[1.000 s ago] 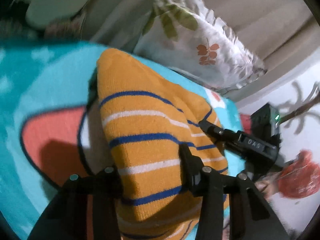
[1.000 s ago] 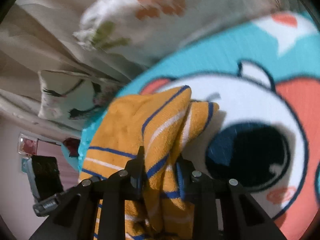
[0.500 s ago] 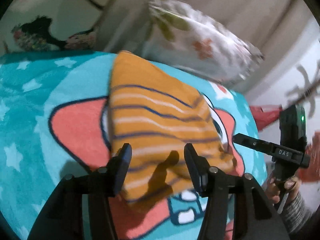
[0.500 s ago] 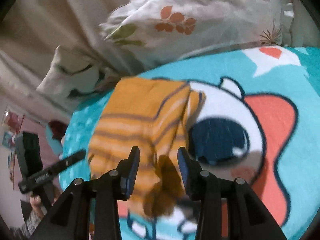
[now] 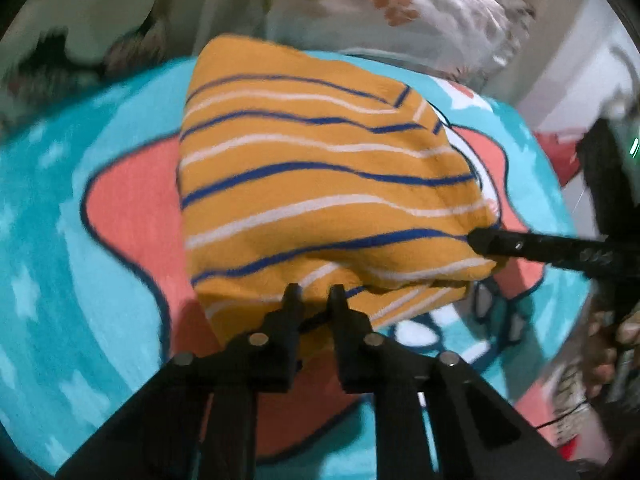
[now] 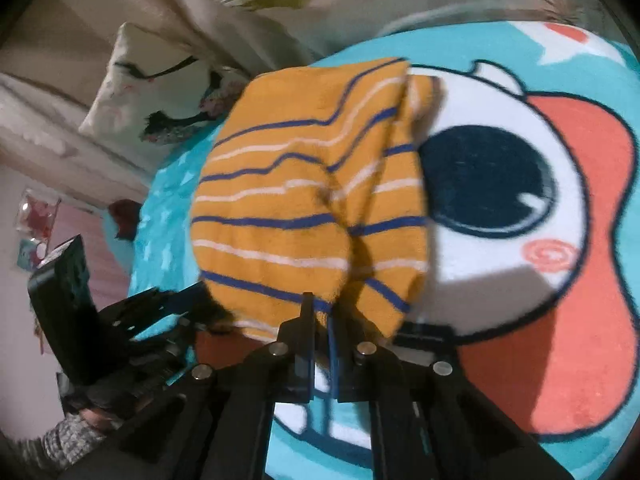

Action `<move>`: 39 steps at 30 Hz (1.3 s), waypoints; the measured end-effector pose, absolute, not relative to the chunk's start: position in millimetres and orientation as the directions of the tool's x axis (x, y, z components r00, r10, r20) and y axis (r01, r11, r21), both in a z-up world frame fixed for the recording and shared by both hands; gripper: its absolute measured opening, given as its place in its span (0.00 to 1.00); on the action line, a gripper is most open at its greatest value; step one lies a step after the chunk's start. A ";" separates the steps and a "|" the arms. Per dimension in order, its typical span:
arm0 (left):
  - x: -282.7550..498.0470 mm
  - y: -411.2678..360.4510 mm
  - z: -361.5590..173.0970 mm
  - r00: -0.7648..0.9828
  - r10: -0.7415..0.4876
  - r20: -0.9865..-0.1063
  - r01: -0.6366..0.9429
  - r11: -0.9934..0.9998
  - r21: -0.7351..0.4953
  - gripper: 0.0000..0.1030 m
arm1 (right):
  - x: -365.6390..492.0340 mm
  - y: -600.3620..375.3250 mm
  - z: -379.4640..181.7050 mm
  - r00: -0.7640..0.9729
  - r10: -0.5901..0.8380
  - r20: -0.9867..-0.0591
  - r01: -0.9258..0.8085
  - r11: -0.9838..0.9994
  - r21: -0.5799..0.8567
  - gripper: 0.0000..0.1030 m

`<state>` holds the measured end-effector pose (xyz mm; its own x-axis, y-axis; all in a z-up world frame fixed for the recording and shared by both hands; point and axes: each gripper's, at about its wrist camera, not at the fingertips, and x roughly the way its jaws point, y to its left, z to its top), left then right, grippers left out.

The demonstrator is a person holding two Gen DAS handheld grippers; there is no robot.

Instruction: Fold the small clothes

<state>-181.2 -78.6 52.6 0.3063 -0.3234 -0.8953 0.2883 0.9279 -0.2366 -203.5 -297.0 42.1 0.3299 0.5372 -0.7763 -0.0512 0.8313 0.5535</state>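
While we grip the near edge, progress: the striped orange garment [image 5: 320, 184] already lies doubled into a compact bundle, so we judge at least one fold is done.

Where it lies: we see the garment on the teal cartoon blanket [image 5: 60, 240], over the coral and white patches of the print, with the floral pillow [image 5: 420, 4] beyond its far edge.

What is left: we judge that another fold, or a lift to carry the near edge over, comes next; the right-hand side looks bunched in the right wrist view [image 6: 384, 184] and we would smooth it.

Left gripper [image 5: 315, 300]: we have its jaws drawn close together on the near hem of the garment, a thin pinch of cloth caught between them.

Right gripper [image 6: 320, 312]: we have its jaws nearly touching, nipping the near corner of the garment, with blue-striped fabric showing in the gap.

Left hand pose: we point this gripper steeply down at the blanket, at the near edge toward the garment's left.

Right hand pose: we slope this one down less steeply; from the left wrist view its finger [image 5: 540, 246] comes in from the right and meets the garment's near right corner.

Spacing: we hold the two grippers apart along the same near edge.

Person: a hand [image 5: 612, 344] and a patterned sleeve [image 6: 60, 440] show behind the tools.
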 end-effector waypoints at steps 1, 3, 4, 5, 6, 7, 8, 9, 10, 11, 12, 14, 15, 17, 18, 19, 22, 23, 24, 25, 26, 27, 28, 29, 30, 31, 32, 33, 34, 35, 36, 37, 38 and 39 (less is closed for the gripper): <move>-181.8 -76.5 51.2 0.304 -0.323 -0.896 0.274 0.931 -0.242 0.11 | -204.2 -304.6 35.4 0.317 0.529 -0.787 -0.025 0.835 0.550 0.06; -184.6 -77.5 50.1 0.314 -0.308 -0.898 0.255 0.939 -0.233 0.11 | -204.3 -311.4 26.3 0.297 0.518 -0.802 -0.004 0.841 0.542 0.06; -186.0 -77.8 52.0 0.319 -0.296 -0.900 0.245 0.943 -0.223 0.11 | -202.8 -310.4 20.6 0.285 0.503 -0.816 -0.001 0.852 0.524 0.06; -189.7 -78.1 56.0 0.325 -0.279 -0.904 0.238 0.949 -0.208 0.12 | -202.1 -309.5 19.4 0.280 0.492 -0.824 -0.002 0.859 0.512 0.07; -193.5 -78.1 60.7 0.334 -0.265 -0.904 0.235 0.953 -0.192 0.12 | -201.8 -308.0 21.1 0.281 0.485 -0.828 -0.007 0.864 0.503 0.08; -197.3 -77.8 65.8 0.345 -0.252 -0.904 0.232 0.956 -0.178 0.13 | -202.8 -306.2 27.4 0.287 0.475 -0.832 -0.018 0.871 0.491 0.08; -201.3 -75.5 71.2 0.356 -0.236 -0.904 0.225 0.961 -0.162 0.20 | -205.6 -305.2 38.1 0.306 0.459 -0.834 -0.035 0.881 0.472 0.08; -205.1 -73.7 76.6 0.371 -0.210 -0.905 0.210 0.968 -0.139 0.27 | -209.4 -304.5 51.0 0.334 0.439 -0.834 -0.051 0.892 0.449 0.09; -208.1 -71.0 81.0 0.387 -0.187 -0.903 0.193 0.974 -0.119 0.47 | -214.5 -303.6 66.3 0.372 0.416 -0.830 -0.069 0.904 0.422 0.09; -213.1 -65.0 89.2 0.425 -0.144 -0.894 0.155 0.984 -0.085 0.61 | -219.4 -302.4 82.0 0.415 0.395 -0.820 -0.086 0.914 0.397 0.09; -216.6 -58.7 96.4 0.457 -0.112 -0.883 0.119 0.991 -0.064 0.65 | -221.5 -301.9 90.9 0.442 0.384 -0.811 -0.099 0.919 0.382 0.09; -221.1 -48.2 106.7 0.490 -0.058 -0.870 0.052 0.998 -0.037 0.68 | -223.9 -293.0 114.3 0.498 0.384 -0.778 -0.143 0.921 0.362 0.13; -222.1 -43.3 110.2 0.496 -0.041 -0.868 0.028 0.999 -0.031 0.68 | -222.8 -289.6 118.1 0.507 0.386 -0.771 -0.150 0.920 0.362 0.21; -226.2 -32.6 117.0 0.508 -0.012 -0.862 -0.018 1.000 -0.024 0.71 | -214.0 -273.6 120.4 0.511 0.402 -0.760 -0.179 0.914 0.363 0.35; -227.9 -29.9 119.4 0.513 0.016 -0.858 -0.036 0.999 -0.003 0.71 | -208.2 -265.2 118.0 0.504 0.397 -0.767 -0.188 0.917 0.352 0.37; -228.2 -28.6 121.6 0.517 0.045 -0.855 -0.050 0.999 0.022 0.72 | -201.0 -253.7 111.8 0.496 0.382 -0.780 -0.193 0.924 0.330 0.36; -233.5 -22.6 129.3 0.541 0.062 -0.839 -0.071 0.997 0.028 0.72 | -182.4 -227.5 87.8 0.453 0.351 -0.819 -0.200 0.936 0.291 0.36; -235.5 -20.1 132.1 0.552 0.070 -0.831 -0.083 0.996 0.028 0.72 | -177.9 -222.2 78.8 0.440 0.330 -0.835 -0.197 0.943 0.269 0.36; -237.1 -19.6 134.9 0.567 0.081 -0.820 -0.092 0.995 0.035 0.72 | -173.3 -218.3 67.8 0.420 0.311 -0.853 -0.194 0.949 0.250 0.36; -238.2 -18.1 137.6 0.579 0.091 -0.810 -0.096 0.994 0.043 0.77 | -170.1 -215.9 56.7 0.406 0.305 -0.862 -0.184 0.951 0.250 0.37; -239.9 -17.0 141.6 0.602 0.109 -0.791 -0.102 0.993 0.059 0.83 | -170.4 -216.6 54.7 0.419 0.310 -0.854 -0.169 0.950 0.262 0.37; -241.7 -17.9 143.7 0.618 0.119 -0.777 -0.107 0.992 0.068 0.84 | -170.5 -218.3 54.5 0.426 0.311 -0.850 -0.157 0.950 0.268 0.37; -243.2 -16.9 146.4 0.637 0.132 -0.759 -0.110 0.991 0.079 0.84 | -171.1 -218.7 54.2 0.424 0.308 -0.852 -0.150 0.951 0.269 0.37; -243.3 -16.1 148.3 0.649 0.141 -0.748 -0.110 0.990 0.092 0.84 | -171.5 -217.7 54.3 0.428 0.298 -0.853 -0.146 0.954 0.260 0.37; -241.8 -15.2 148.8 0.652 0.145 -0.745 -0.107 0.989 0.099 0.84 | -172.5 -217.2 53.9 0.434 0.289 -0.853 -0.146 0.957 0.250 0.38; -239.6 -13.6 148.5 0.647 0.131 -0.751 -0.097 0.991 0.090 0.84 | -174.1 -216.7 53.5 0.443 0.279 -0.852 -0.142 0.960 0.241 0.38; -237.2 -11.7 147.5 0.636 0.105 -0.765 -0.081 0.994 0.069 0.84 | -175.4 -215.7 53.1 0.452 0.270 -0.850 -0.133 0.963 0.236 0.39; -234.7 -9.8 146.0 0.621 0.077 -0.780 -0.065 0.997 0.047 0.84 | -176.4 -214.0 52.9 0.459 0.266 -0.848 -0.125 0.964 0.235 0.40; -234.2 -9.4 144.3 0.611 0.065 -0.789 -0.057 0.998 0.038 0.84 | -177.8 -213.2 52.5 0.470 0.258 -0.844 -0.110 0.966 0.234 0.41; -234.0 -8.5 142.8 0.603 0.059 -0.795 -0.048 0.998 0.038 0.84 | -178.9 -212.2 52.5 0.474 0.250 -0.844 -0.101 0.968 0.230 0.42; -235.3 -8.2 141.8 0.604 0.055 -0.795 -0.037 0.998 0.040 0.84 | -179.0 -209.5 52.3 0.474 0.243 -0.846 -0.096 0.970 0.225 0.42; -236.2 -8.3 140.7 0.602 0.051 -0.797 -0.028 0.999 0.042 0.84 | -179.2 -207.9 53.4 0.472 0.228 -0.852 -0.087 0.973 0.213 0.42; -237.0 -8.4 139.3 0.598 0.049 -0.800 -0.020 0.999 0.046 0.84 | -180.0 -207.4 55.5 0.468 0.216 -0.857 -0.077 0.976 0.204 0.42; -237.2 -8.4 137.2 0.588 0.048 -0.807 -0.013 0.999 0.050 0.84 | -181.5 -208.0 57.5 0.466 0.208 -0.860 -0.064 0.977 0.201 0.43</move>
<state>-237.2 -8.4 137.2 0.5884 0.0482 -0.8071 -0.0127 0.9986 0.0504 -181.5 -208.0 57.5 0.4658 0.2078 -0.8601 -0.0644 0.9774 0.2012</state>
